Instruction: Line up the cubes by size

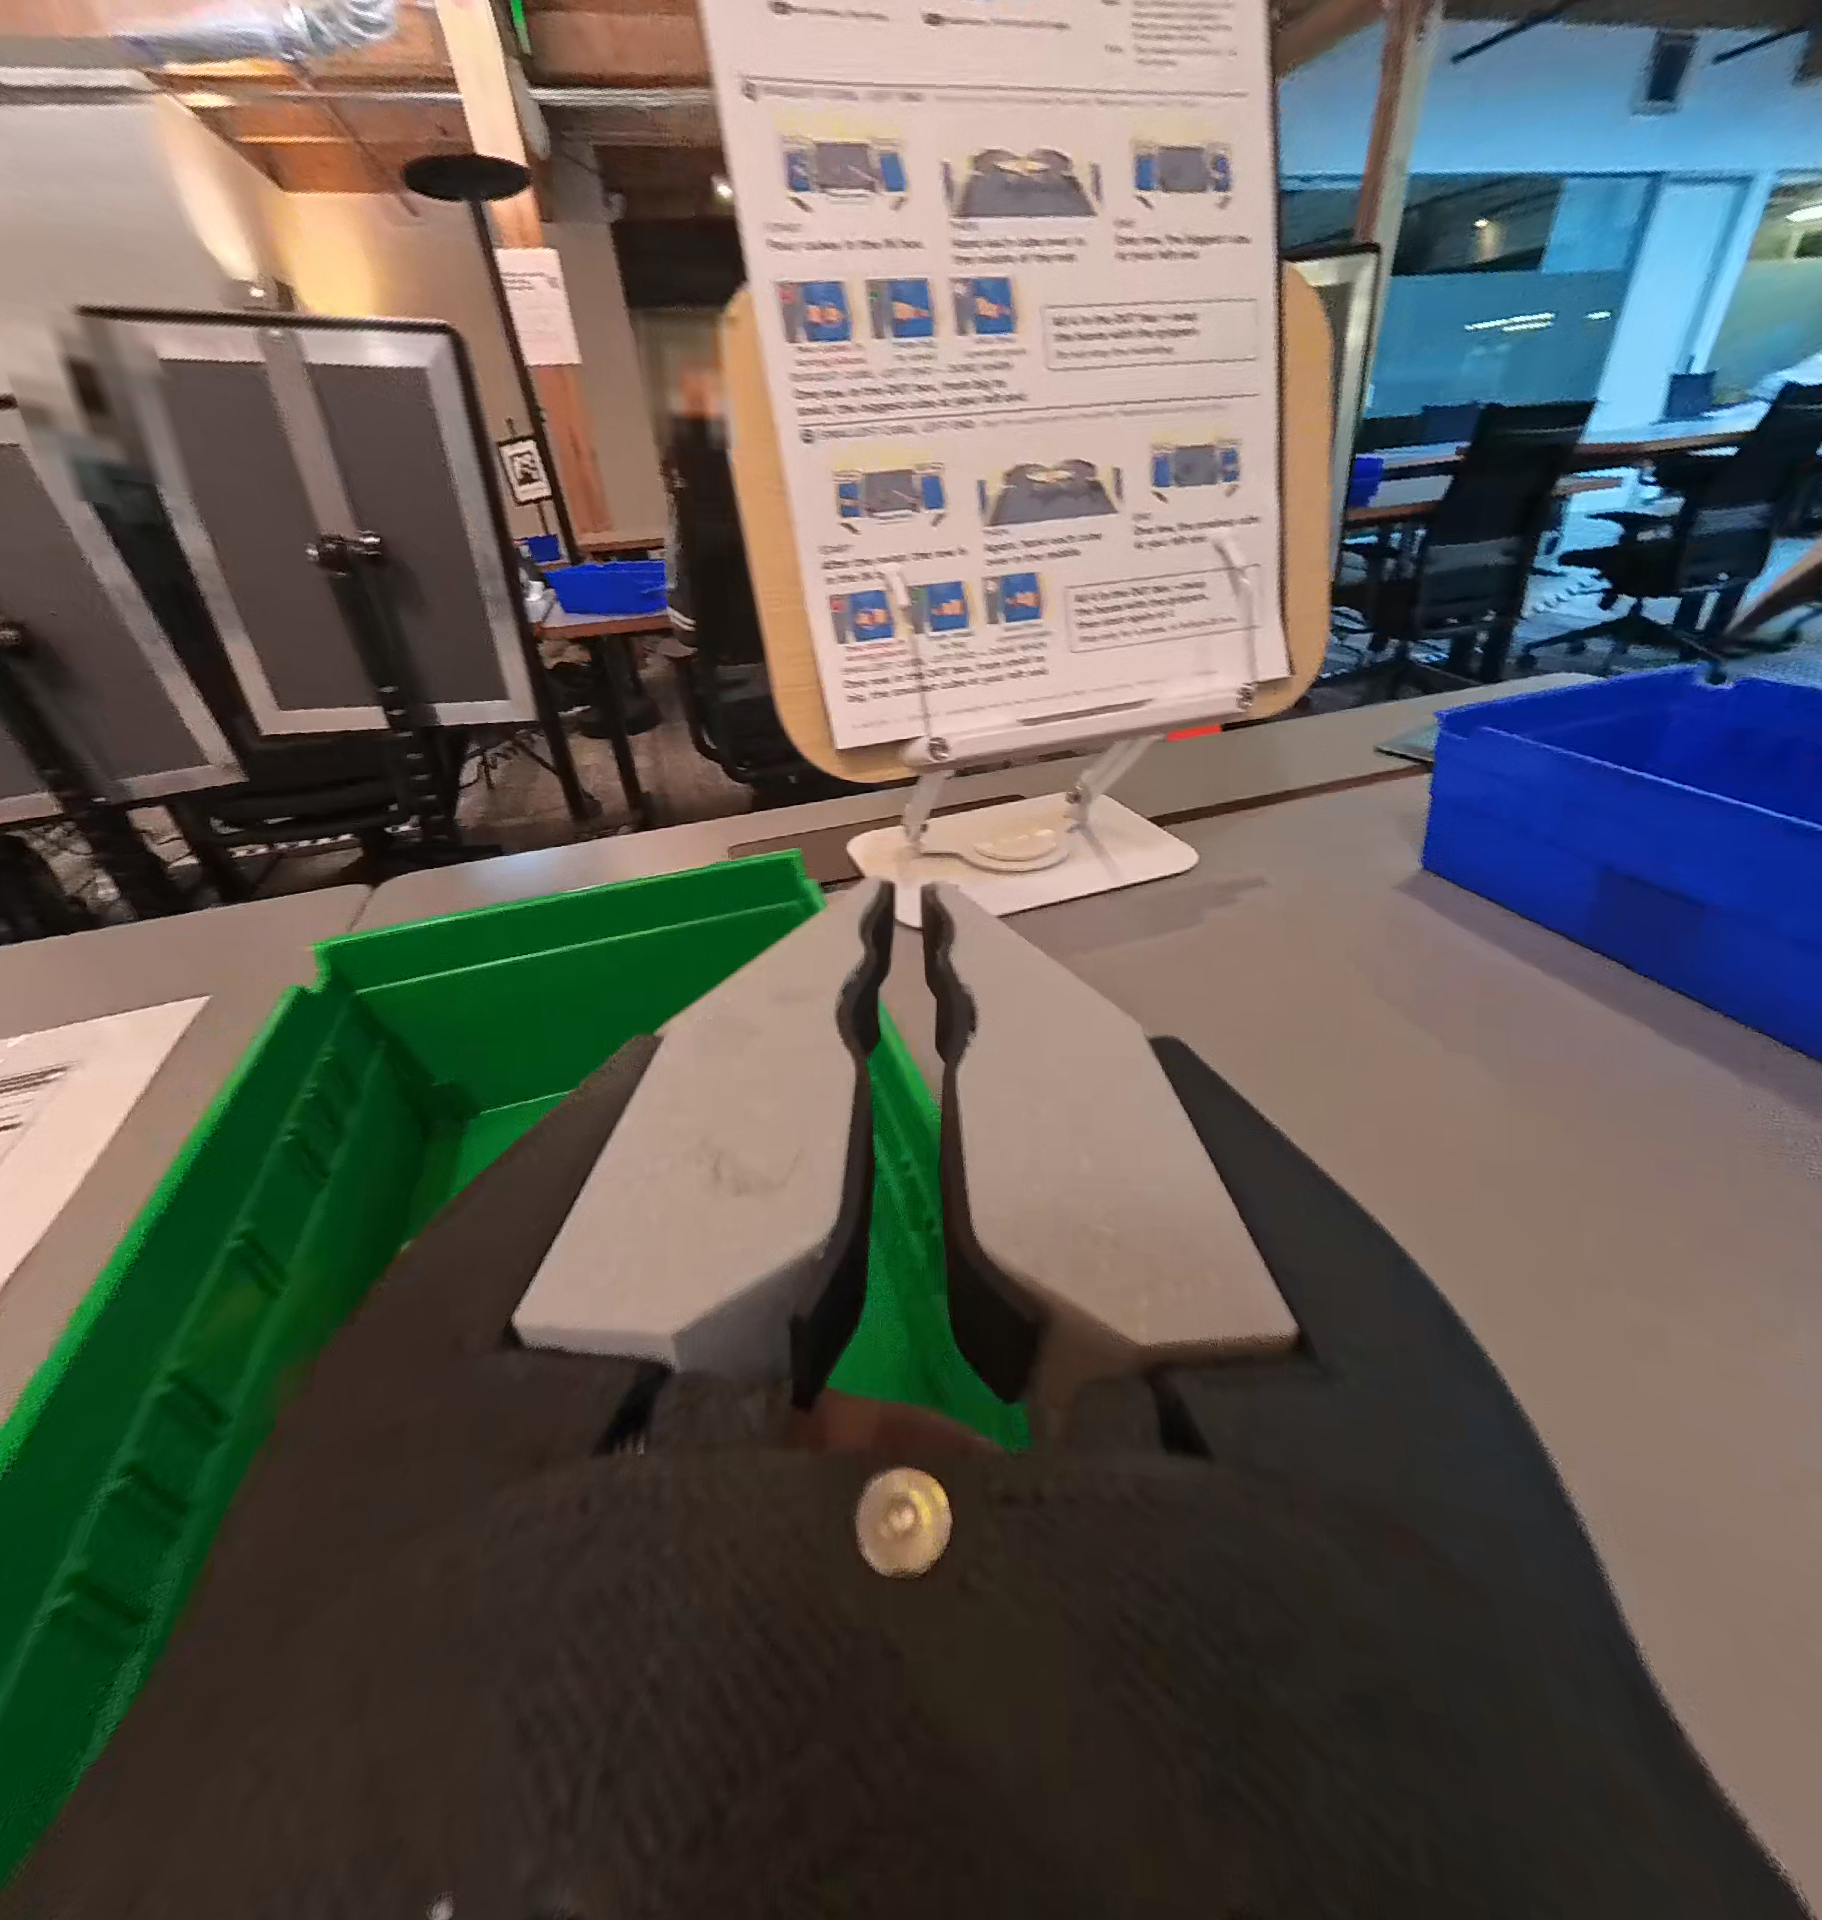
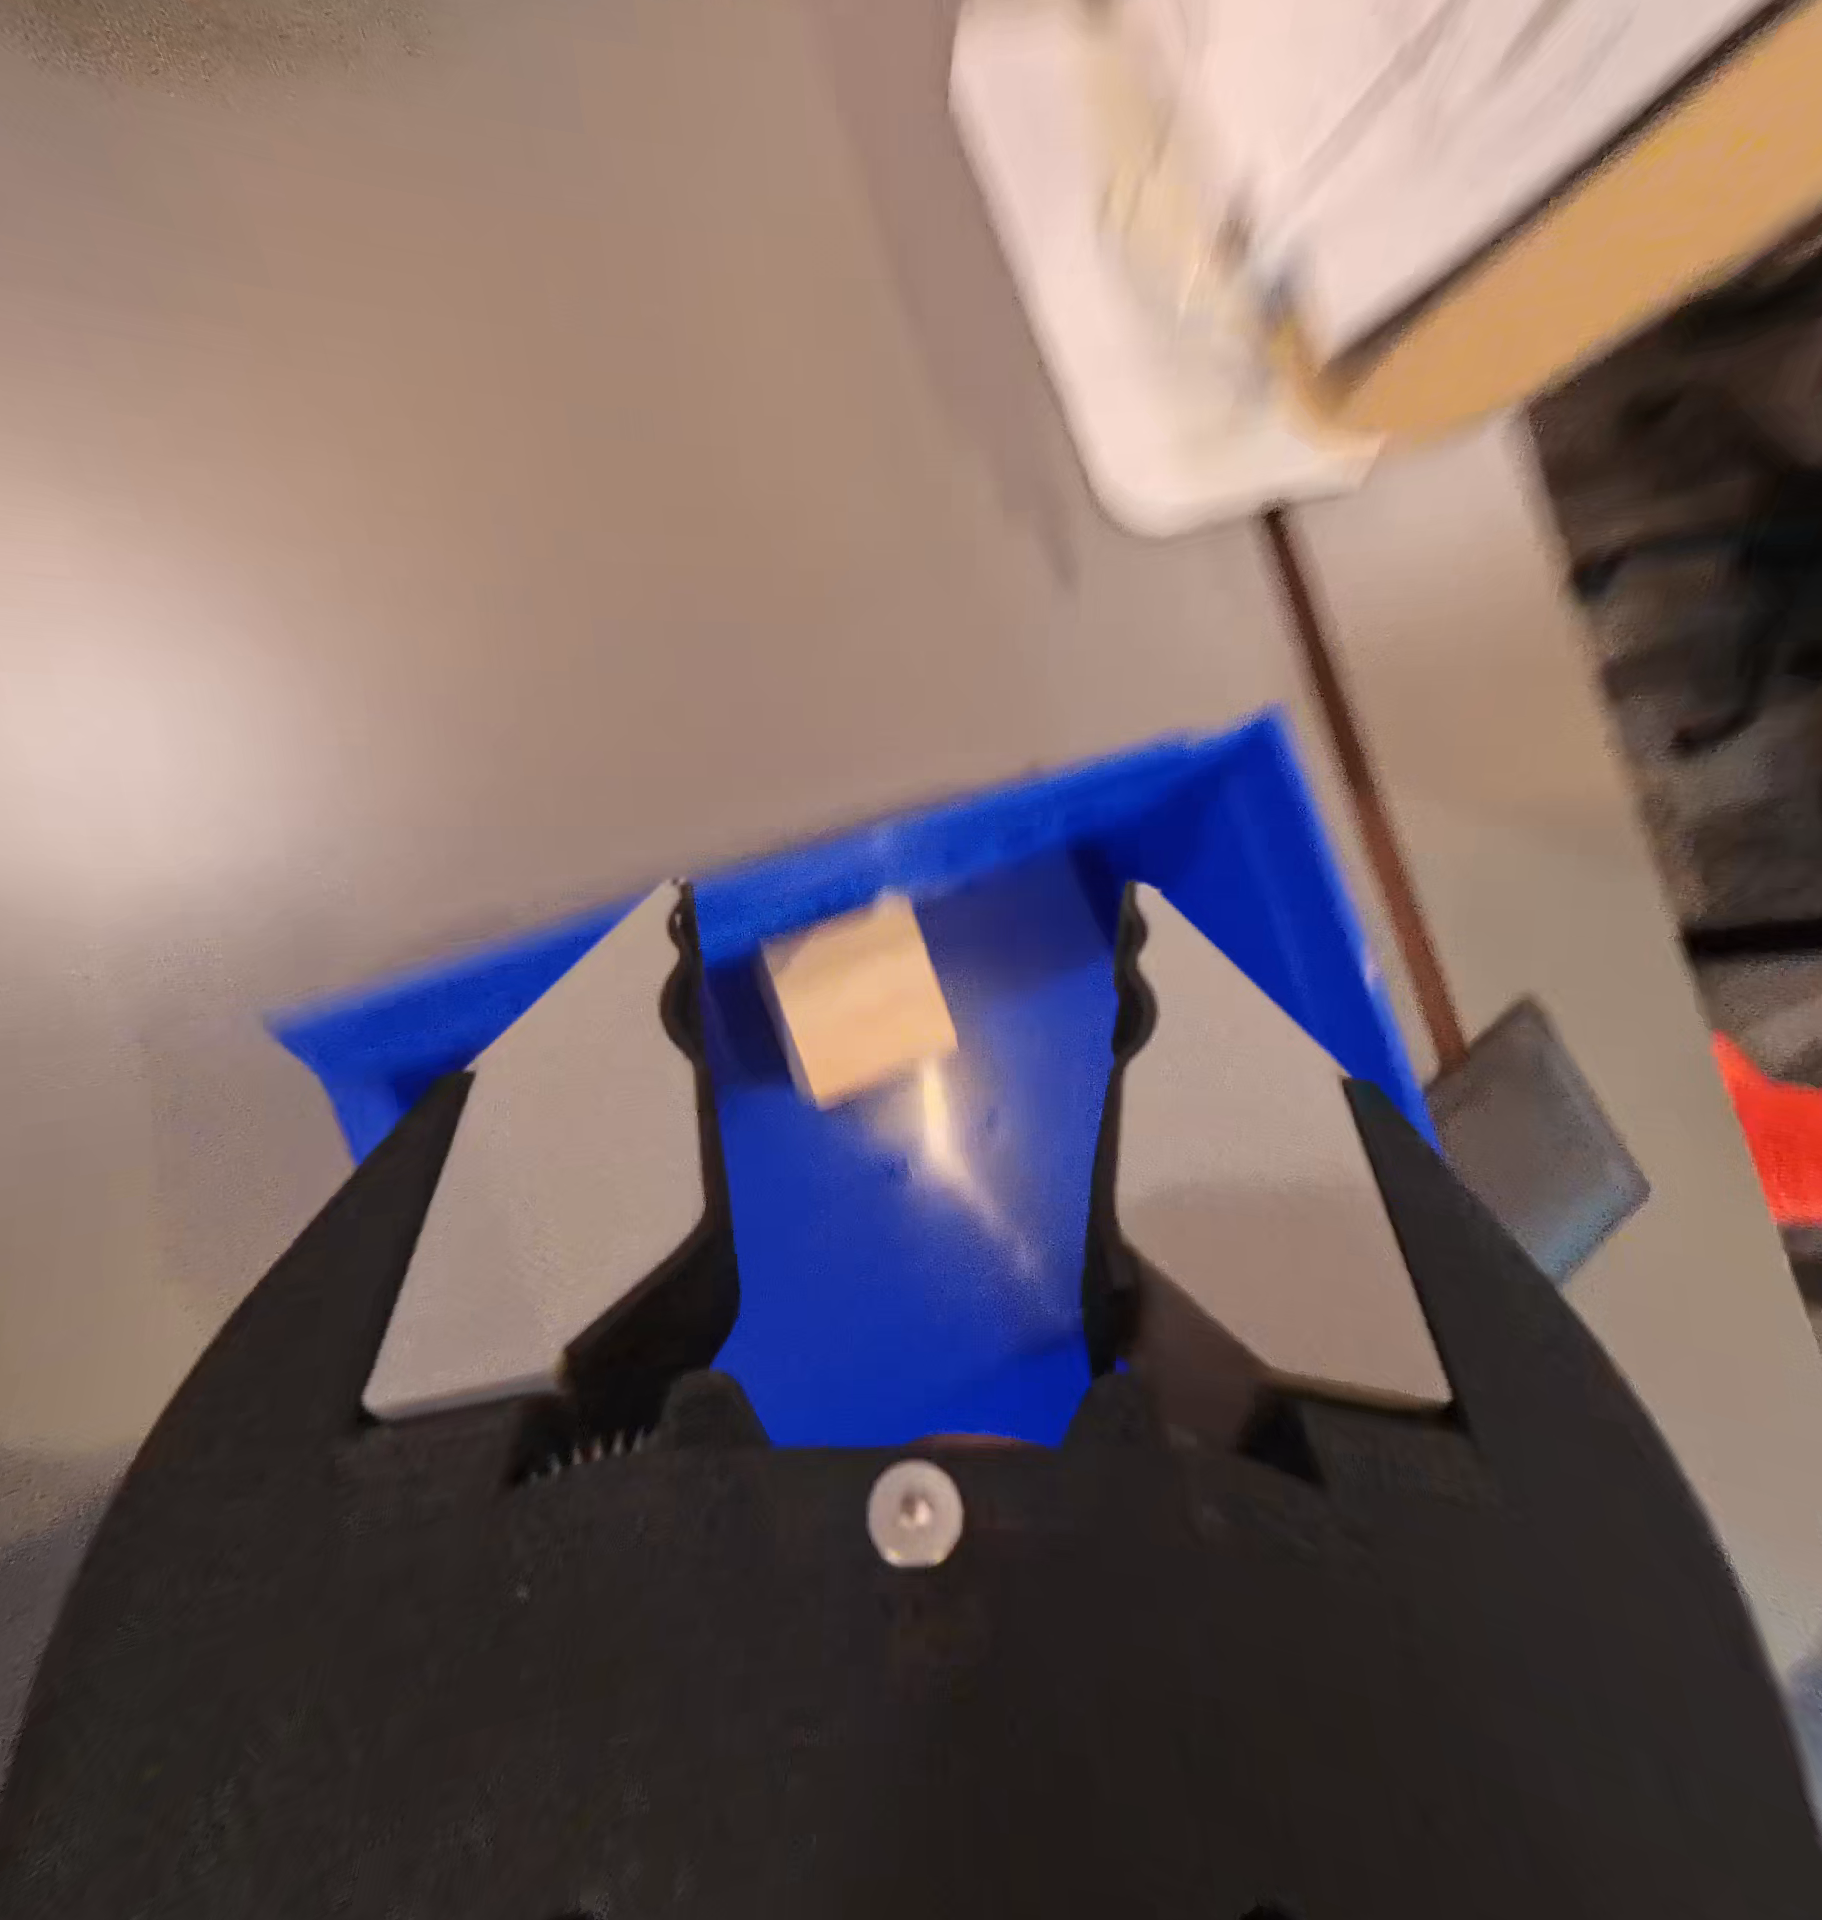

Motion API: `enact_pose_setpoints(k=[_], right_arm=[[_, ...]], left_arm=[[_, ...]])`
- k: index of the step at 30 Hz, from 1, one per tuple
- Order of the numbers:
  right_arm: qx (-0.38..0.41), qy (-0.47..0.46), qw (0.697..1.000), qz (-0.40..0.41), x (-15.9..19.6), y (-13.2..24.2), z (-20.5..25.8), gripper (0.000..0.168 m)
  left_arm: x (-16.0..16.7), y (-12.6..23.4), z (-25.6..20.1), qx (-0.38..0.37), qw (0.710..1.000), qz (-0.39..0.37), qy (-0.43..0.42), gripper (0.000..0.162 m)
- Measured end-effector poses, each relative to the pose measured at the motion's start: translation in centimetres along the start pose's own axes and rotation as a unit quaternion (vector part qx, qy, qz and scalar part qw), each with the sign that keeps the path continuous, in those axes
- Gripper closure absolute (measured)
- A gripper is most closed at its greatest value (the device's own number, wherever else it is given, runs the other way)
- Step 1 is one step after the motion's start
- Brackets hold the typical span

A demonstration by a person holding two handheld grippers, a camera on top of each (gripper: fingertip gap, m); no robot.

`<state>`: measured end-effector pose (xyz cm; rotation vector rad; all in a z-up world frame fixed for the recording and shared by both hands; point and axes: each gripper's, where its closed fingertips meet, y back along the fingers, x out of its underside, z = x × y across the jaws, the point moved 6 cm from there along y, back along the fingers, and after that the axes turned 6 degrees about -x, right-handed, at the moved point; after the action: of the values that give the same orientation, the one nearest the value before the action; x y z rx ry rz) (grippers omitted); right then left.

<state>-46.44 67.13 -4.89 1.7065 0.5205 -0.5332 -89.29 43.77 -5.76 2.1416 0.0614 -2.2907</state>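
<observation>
We note a bright green bin [image 1: 367,1091] at near left and a deep blue bin [image 1: 1655,831] at far right, both on a matte grey table [image 1: 1406,1195]. Left gripper [image 1: 909,904]: grey fingers, black body. Right gripper [image 2: 902,904]: same colours. In its view, a pale tan cube [image 2: 855,1003] lies on the blue bin [image 2: 886,1247] floor.

Left gripper [image 1: 909,906], grey fingers on a black body: jaws nearly closed, slim gap, nothing held. Right gripper [image 2: 902,914]: jaws spread wide, pitched downward.
</observation>
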Motion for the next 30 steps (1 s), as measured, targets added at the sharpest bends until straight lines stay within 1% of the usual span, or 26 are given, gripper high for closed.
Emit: enact_pose_setpoints(k=[1,2,3,4,5,7,9,12,14,16,18,19,21,22,24,26,27,30], right_arm=[[0.005,-0.009,0.998,-0.068,-2.1,1.2,1.1,0.085],[-0.010,-0.019,0.989,-0.148,-4.3,2.2,2.8,0.083],[-0.040,-0.030,0.971,-0.233,-6.4,2.9,4.8,0.084],[-0.073,-0.046,0.946,-0.312,-8.2,3.2,6.9,0.086],[-0.103,-0.062,0.923,-0.366,-9.4,3.0,8.9,0.088],[-0.148,-0.088,0.896,-0.410,-11.2,0.6,12.1,0.083],[-0.179,-0.109,0.884,-0.418,-12.4,-3.5,14.7,0.080],[-0.187,-0.138,0.895,-0.380,-13.1,-11.7,16.8,0.067],[-0.167,-0.164,0.905,-0.356,-12.5,-16.7,17.1,0.068],[-0.147,-0.165,0.920,-0.324,-11.9,-19.3,17.2,0.070],[-0.110,-0.127,0.941,-0.294,-11.2,-20.3,17.6,0.074],[-0.094,-0.114,0.947,-0.286,-11.1,-20.2,17.7,0.074],[-0.081,-0.105,0.944,-0.302,-11.1,-19.6,18.0,0.075],[-0.083,-0.104,0.942,-0.309,-11.2,-19.3,18.2,0.075],[-0.083,-0.099,0.942,-0.309,-11.1,-19.1,18.4,0.075],[-0.084,-0.096,0.944,-0.303,-11.0,-19.3,18.5,0.076],[-0.091,-0.099,0.945,-0.300,-11.0,-19.4,18.6,0.076],[-0.103,-0.104,0.943,-0.299,-11.1,-19.5,18.8,0.077]], left_arm=[[-0.1,0.2,0.6,-0.008,1.000,-0.001,-0.001,0.159],[-0.1,0.4,1.2,-0.016,1.000,0.000,-0.006,0.157],[-0.1,0.6,1.7,-0.022,1.000,0.003,-0.013,0.154],[-0.1,0.8,2.2,-0.027,0.999,0.005,-0.018,0.152],[-0.2,1.0,2.6,-0.032,0.999,0.005,-0.020,0.151],[-0.2,1.3,3.2,-0.036,0.999,0.001,-0.007,0.151],[0.0,1.3,3.4,-0.028,1.000,0.004,0.014,0.153],[0.7,1.2,3.4,-0.033,0.999,0.017,0.024,0.154],[1.3,1.1,3.3,-0.037,0.999,0.033,0.023,0.152],[1.8,1.0,3.8,-0.054,0.997,0.044,0.027,0.143],[2.3,0.7,4.6,-0.082,0.995,0.052,0.033,0.136],[2.6,0.5,5.0,-0.096,0.993,0.057,0.039,0.134],[3.3,-0.1,5.8,-0.133,0.987,0.067,0.068,0.128],[3.8,-0.6,6.1,-0.152,0.981,0.076,0.088,0.129],[4.6,-1.8,6.7,-0.189,0.970,0.105,0.115,0.141],[4.9,-3.3,6.9,-0.209,0.961,0.129,0.124,0.139],[4.9,-4.3,7.1,-0.212,0.957,0.148,0.128,0.136],[4.5,-7.2,8.4,-0.216,0.942,0.211,0.146,0.117]])
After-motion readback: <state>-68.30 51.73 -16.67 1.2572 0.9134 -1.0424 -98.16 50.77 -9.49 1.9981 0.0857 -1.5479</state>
